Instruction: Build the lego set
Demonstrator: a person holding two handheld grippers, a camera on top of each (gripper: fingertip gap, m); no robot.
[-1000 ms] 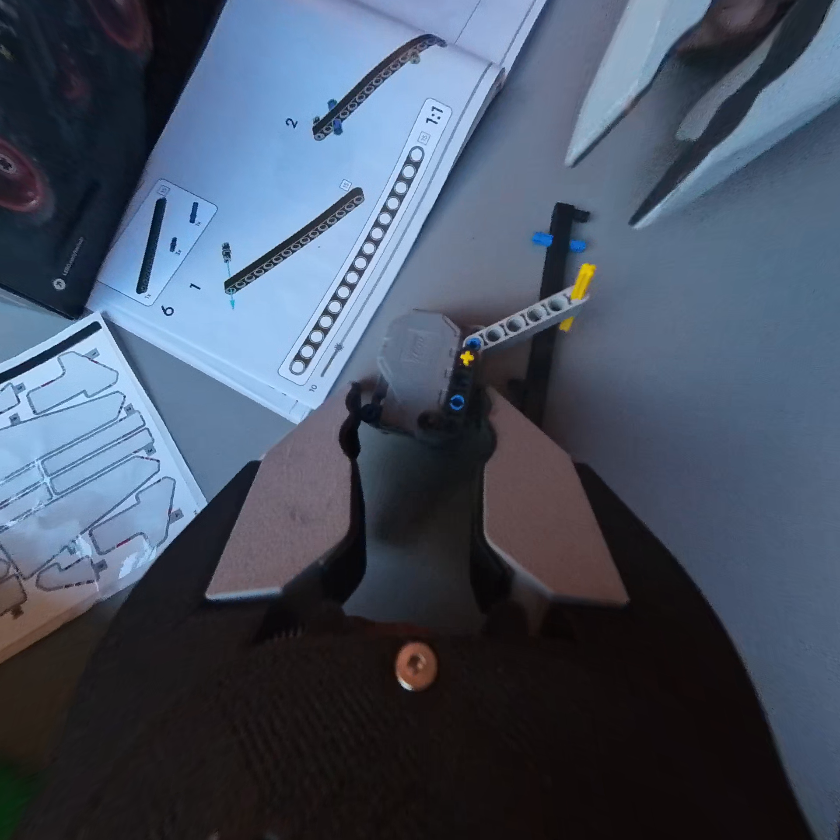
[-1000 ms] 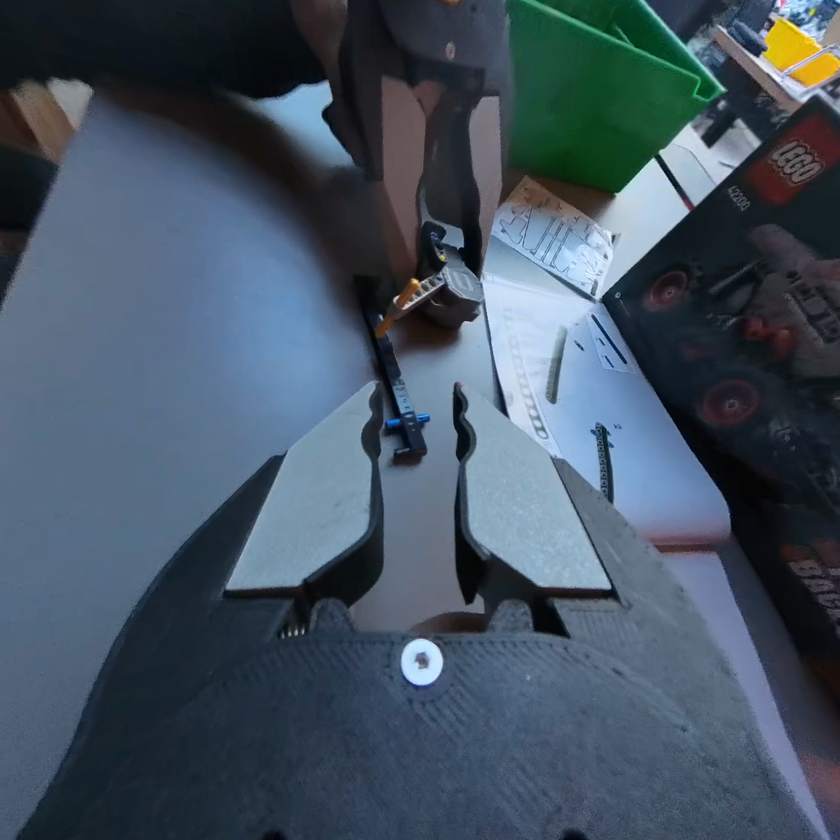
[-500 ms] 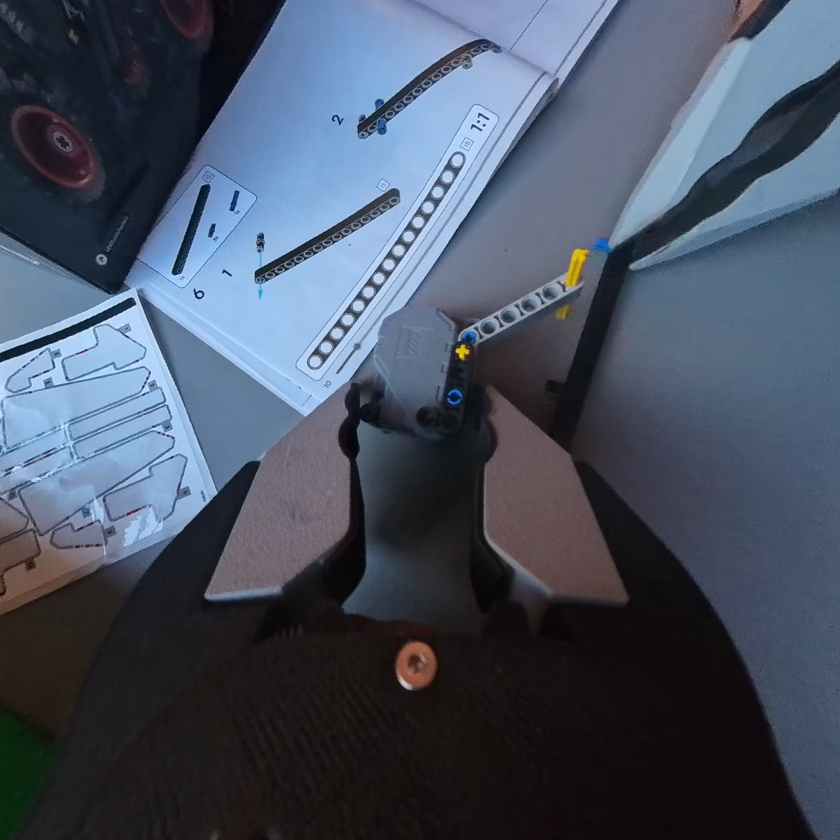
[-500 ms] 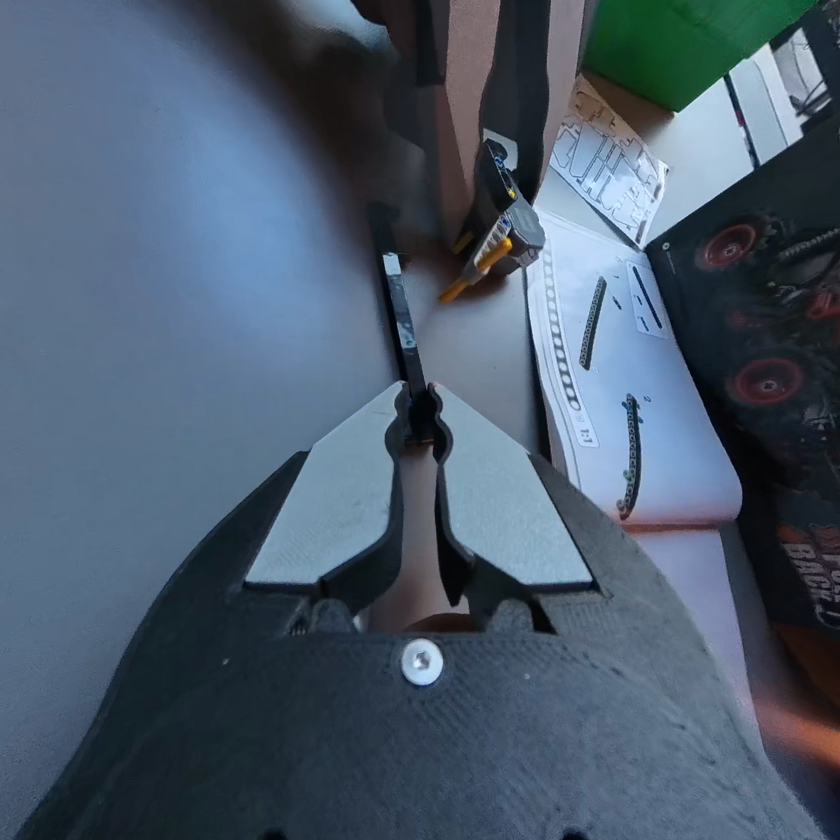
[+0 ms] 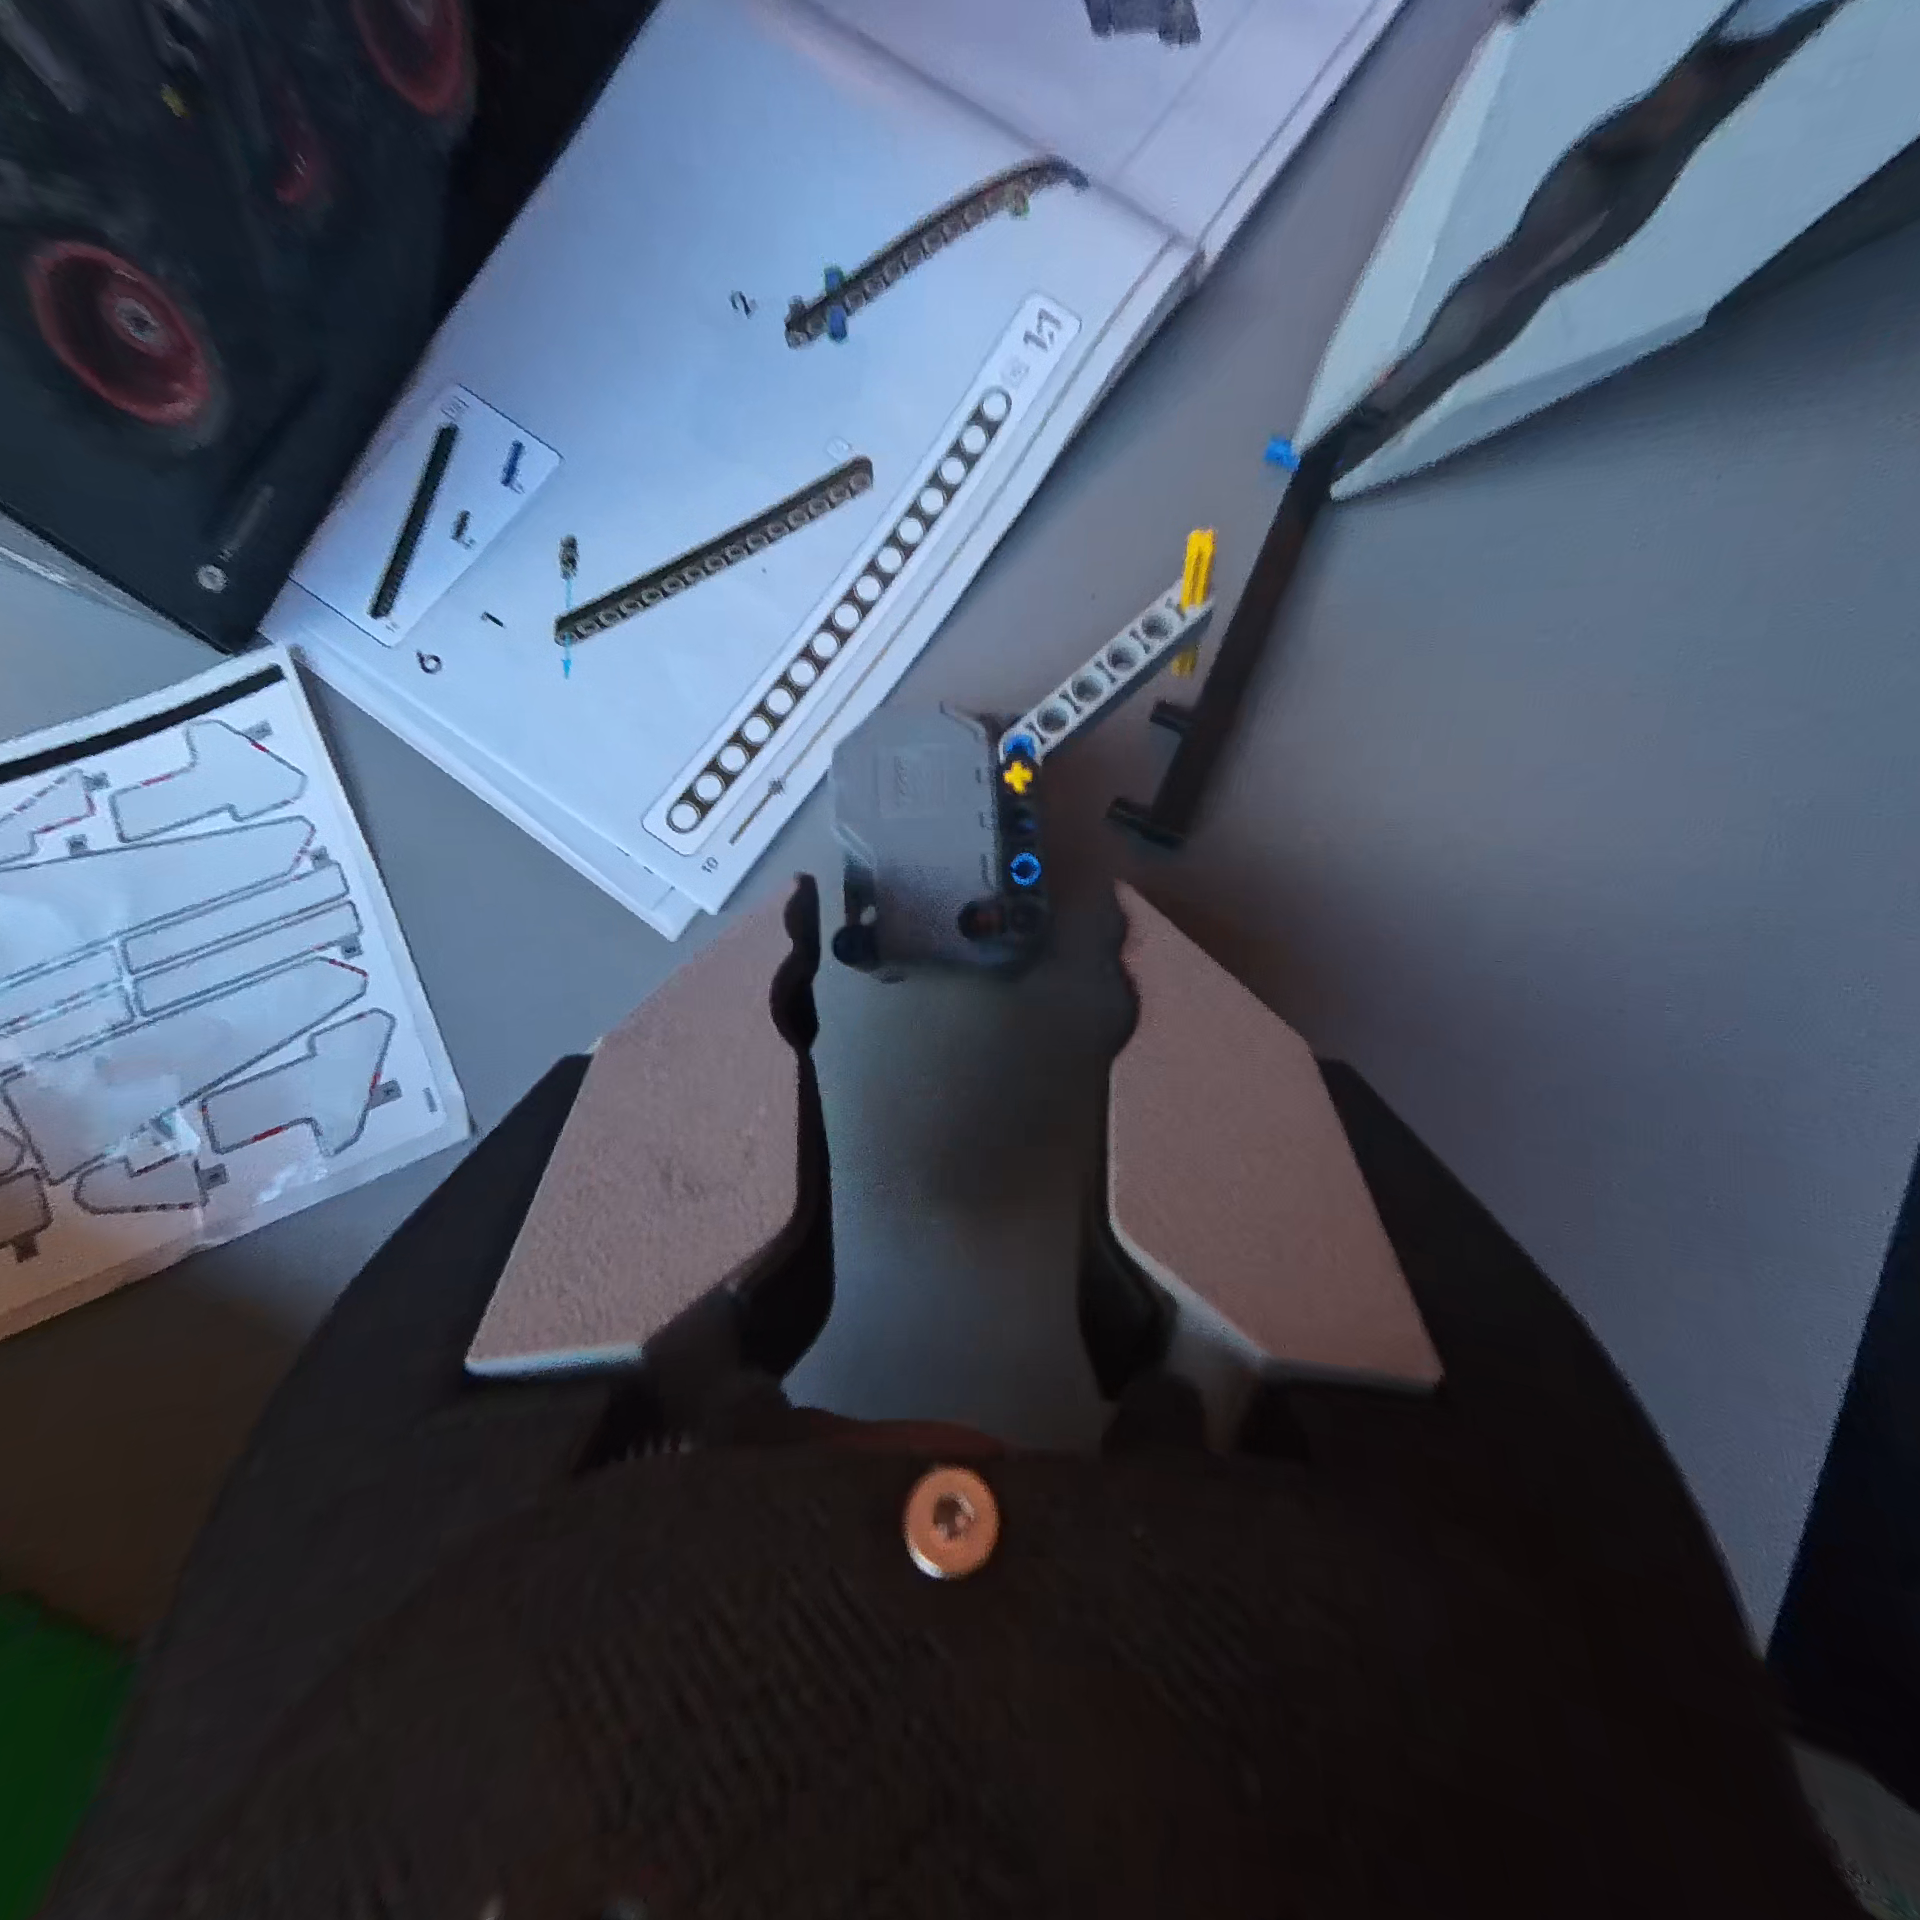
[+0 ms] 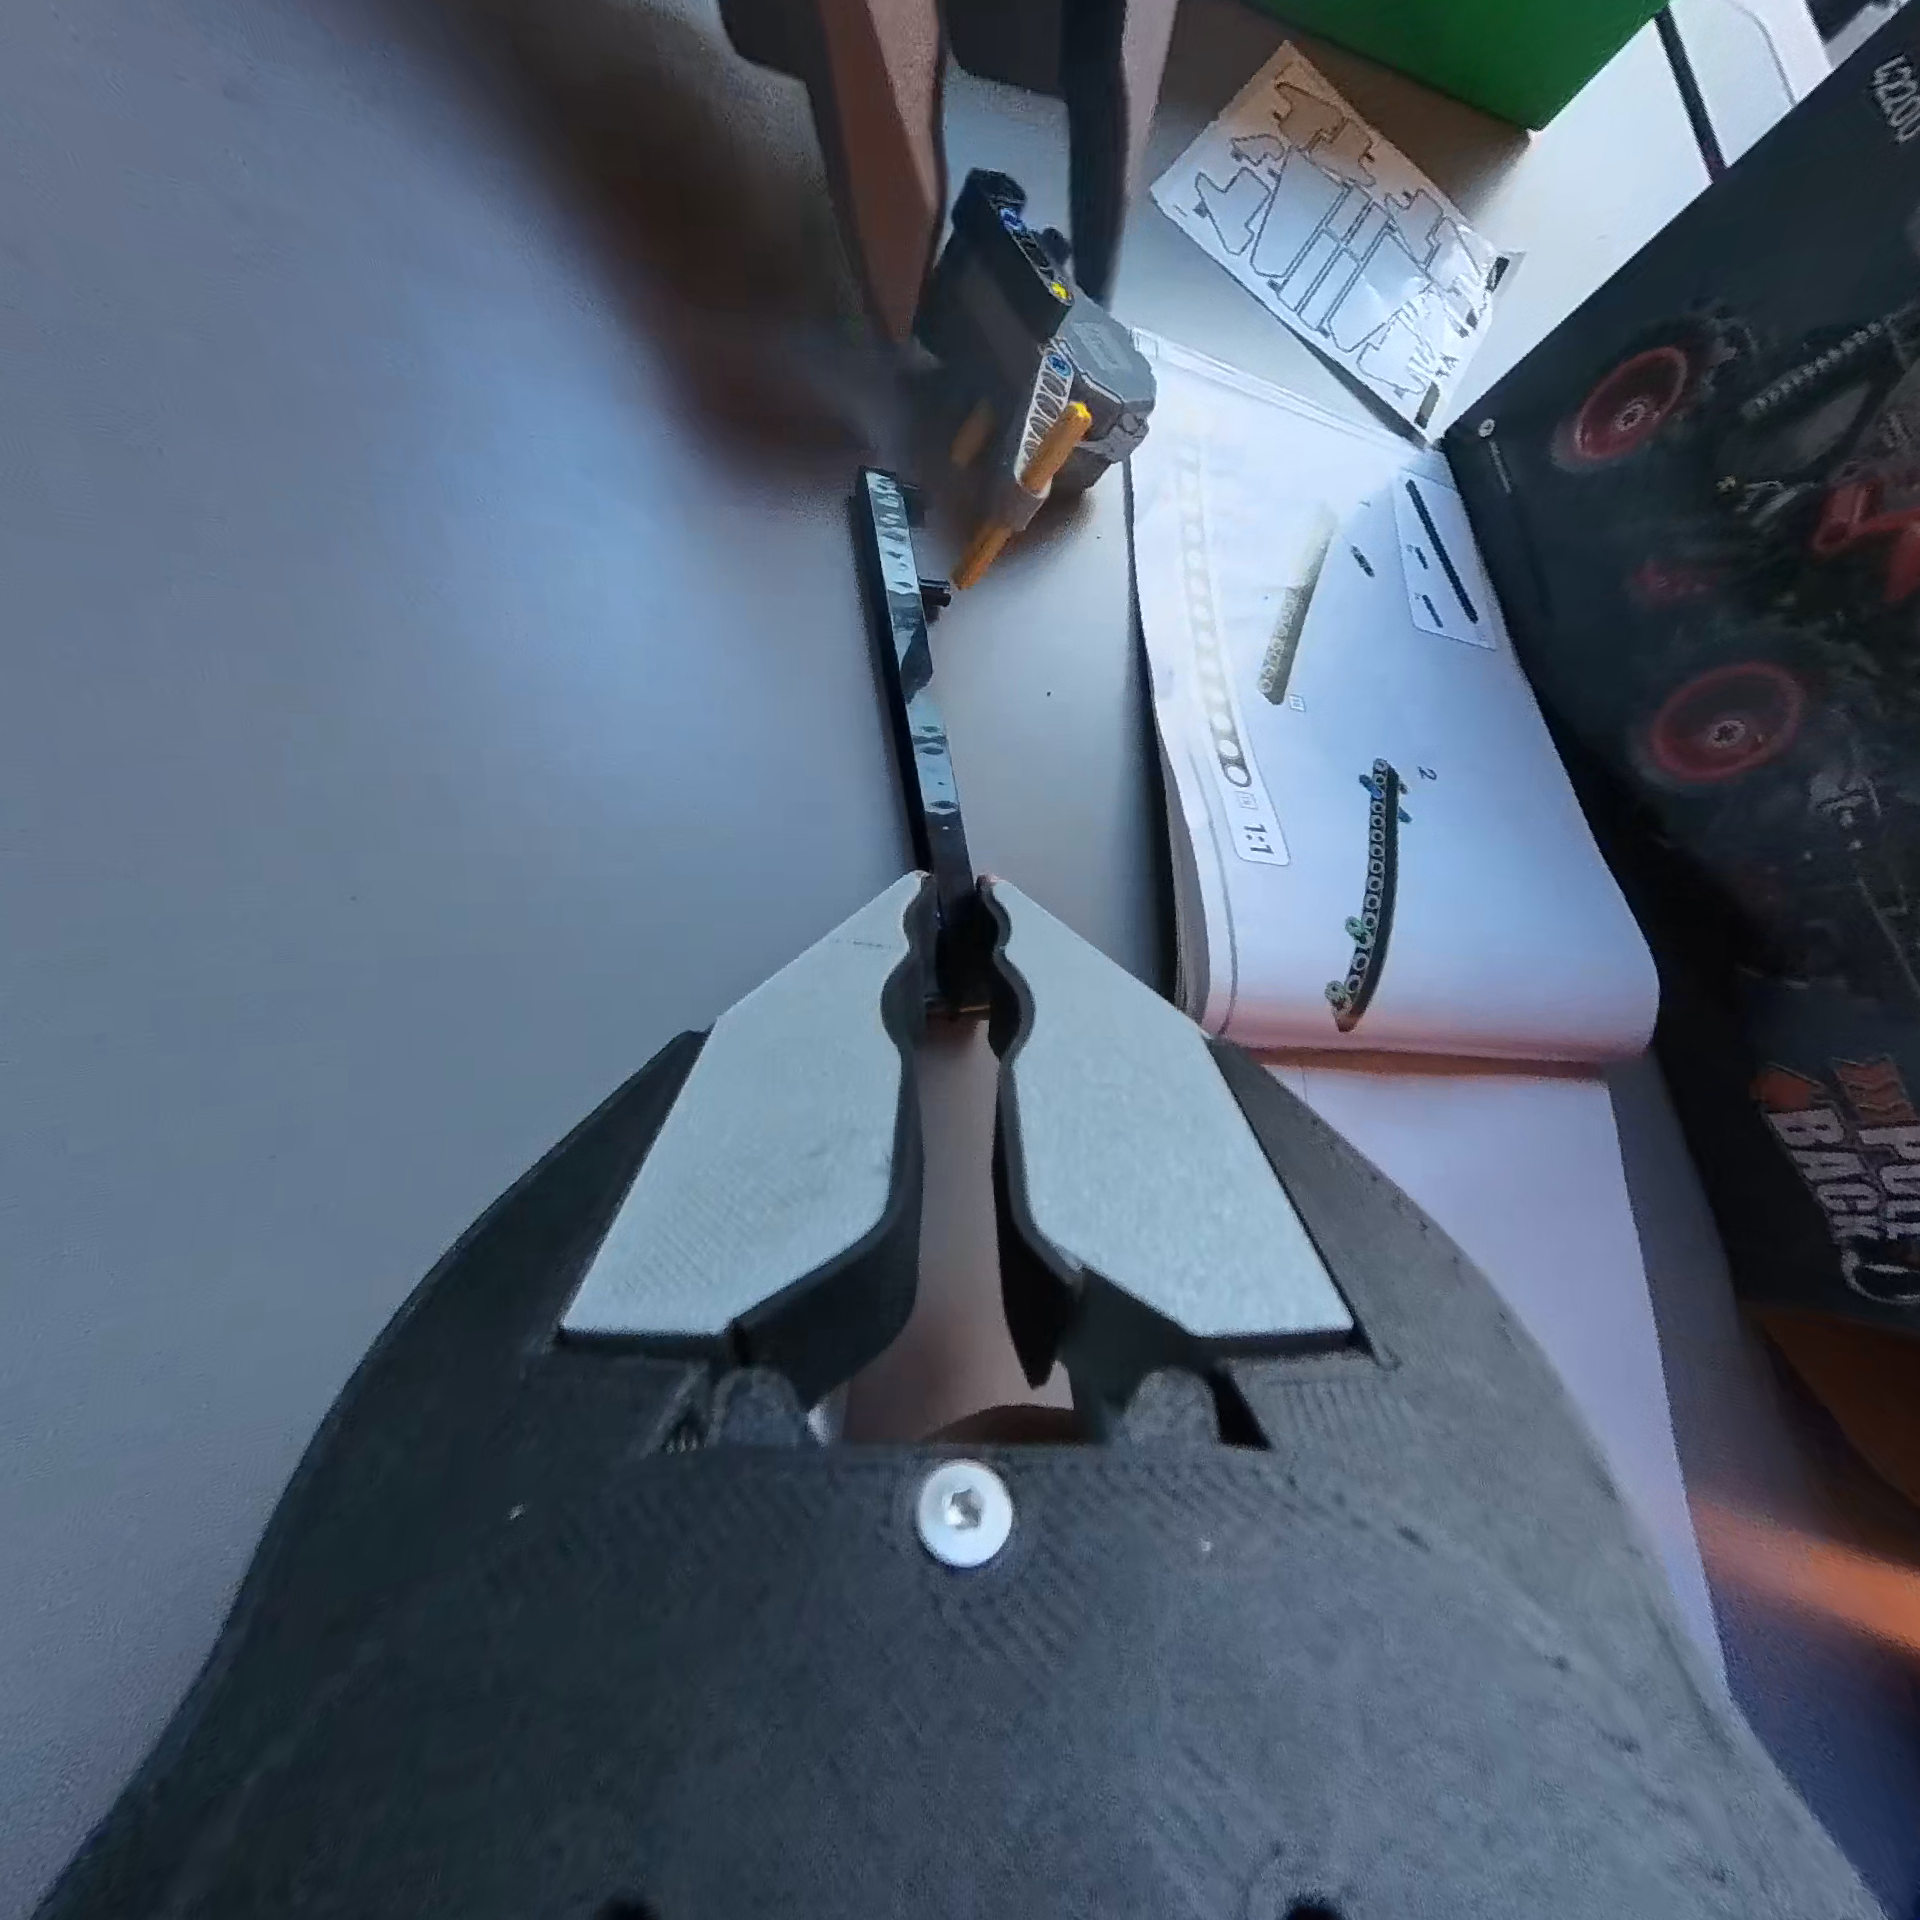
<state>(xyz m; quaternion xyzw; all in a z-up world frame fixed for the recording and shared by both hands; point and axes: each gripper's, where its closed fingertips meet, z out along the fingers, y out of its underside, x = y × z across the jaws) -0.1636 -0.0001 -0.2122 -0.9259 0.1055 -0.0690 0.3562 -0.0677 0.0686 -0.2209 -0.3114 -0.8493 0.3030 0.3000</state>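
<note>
Claws swapped jobs: our right claw (image 6: 951, 914) now pinches the long black beam (image 6: 902, 613), while our left claw (image 5: 961, 935) probably let go of the grey motor block (image 5: 914, 831), fingers wide

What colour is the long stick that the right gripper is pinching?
Black. The long beam shows best in the right wrist view.

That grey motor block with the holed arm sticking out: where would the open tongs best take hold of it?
Probably across the grey motor block itself, closing on its two flat sides from the left tongs end. The light grey arm and yellow pin stick out on the far side, so that end is awkward.
</note>
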